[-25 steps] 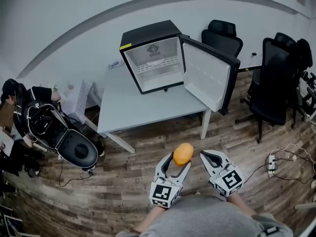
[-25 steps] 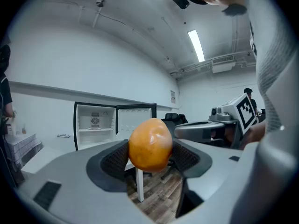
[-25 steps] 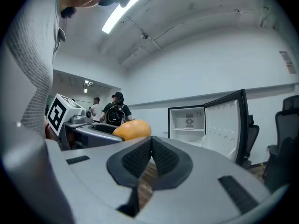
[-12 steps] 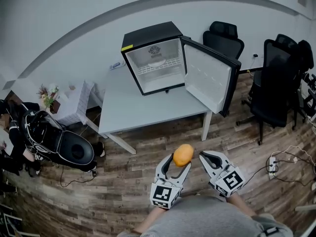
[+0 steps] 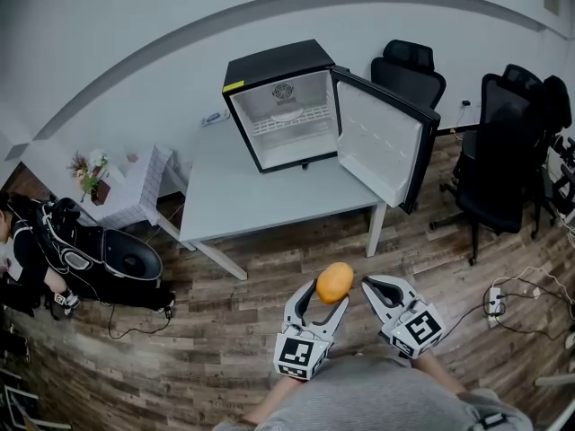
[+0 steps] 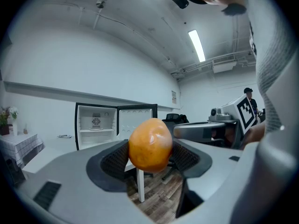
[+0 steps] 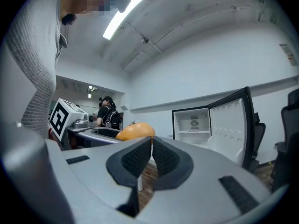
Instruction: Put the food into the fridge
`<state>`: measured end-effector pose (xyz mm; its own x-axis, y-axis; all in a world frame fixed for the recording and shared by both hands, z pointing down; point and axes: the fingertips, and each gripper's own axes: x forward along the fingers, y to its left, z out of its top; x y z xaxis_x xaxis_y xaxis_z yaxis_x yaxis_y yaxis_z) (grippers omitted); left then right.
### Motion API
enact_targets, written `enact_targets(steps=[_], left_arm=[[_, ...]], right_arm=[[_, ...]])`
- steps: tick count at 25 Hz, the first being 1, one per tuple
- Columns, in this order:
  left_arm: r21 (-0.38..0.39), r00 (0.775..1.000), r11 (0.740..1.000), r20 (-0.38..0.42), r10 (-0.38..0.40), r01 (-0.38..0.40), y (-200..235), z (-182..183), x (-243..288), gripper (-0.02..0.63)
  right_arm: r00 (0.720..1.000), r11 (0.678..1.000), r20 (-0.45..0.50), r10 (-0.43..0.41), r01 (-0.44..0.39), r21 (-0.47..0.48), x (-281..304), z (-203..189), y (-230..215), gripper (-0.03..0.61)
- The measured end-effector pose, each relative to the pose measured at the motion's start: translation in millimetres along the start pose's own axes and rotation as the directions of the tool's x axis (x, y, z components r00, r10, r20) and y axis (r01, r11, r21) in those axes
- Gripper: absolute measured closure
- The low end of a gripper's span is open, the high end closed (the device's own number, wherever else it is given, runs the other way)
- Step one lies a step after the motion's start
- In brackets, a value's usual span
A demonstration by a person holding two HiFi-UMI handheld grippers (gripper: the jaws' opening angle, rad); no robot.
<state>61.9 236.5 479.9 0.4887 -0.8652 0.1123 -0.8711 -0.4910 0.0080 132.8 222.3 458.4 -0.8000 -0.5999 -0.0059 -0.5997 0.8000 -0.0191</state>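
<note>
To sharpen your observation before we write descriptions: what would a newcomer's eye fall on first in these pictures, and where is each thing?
The bright orange fruit stands out first, clamped between the jaws of the left gripper low in the head view. Next comes the small black fridge on the grey table beyond, its door swung wide open. The right gripper beside the fruit is shut and empty.

**Stuff you can't really make out here**

The round emblem (image 5: 284,91) on the back wall of the black mini fridge (image 5: 274,61) is too small to read. Same goes for the small thing (image 5: 213,117) on the pale grey table (image 5: 260,196) beside it. In the right gripper view, the orange round fruit (image 7: 134,130) is mostly hidden behind the jaws of the right gripper (image 7: 151,146). The black-clad person (image 5: 22,259) on the left is cut off by the edge.
</note>
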Motion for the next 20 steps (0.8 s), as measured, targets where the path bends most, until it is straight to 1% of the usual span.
enact_targets(steps=[7,20], left_arm=[[0.002,1.0,1.0,0.003,-0.004,0.004,-3.8,3.5,0.6,0.308],[-0.007,1.0,1.0,0.007,0.02,-0.02,-10.1,3.2,-2.3,0.308]], right_arm=[[1.0,1.0,-0.005,-0.003,0.003,-0.003,-3.4,1.5,-0.5,0.566],[1.0,1.0,-0.003,-0.011,0.011,0.022,-12.1,-1.7,-5.2,0.566]])
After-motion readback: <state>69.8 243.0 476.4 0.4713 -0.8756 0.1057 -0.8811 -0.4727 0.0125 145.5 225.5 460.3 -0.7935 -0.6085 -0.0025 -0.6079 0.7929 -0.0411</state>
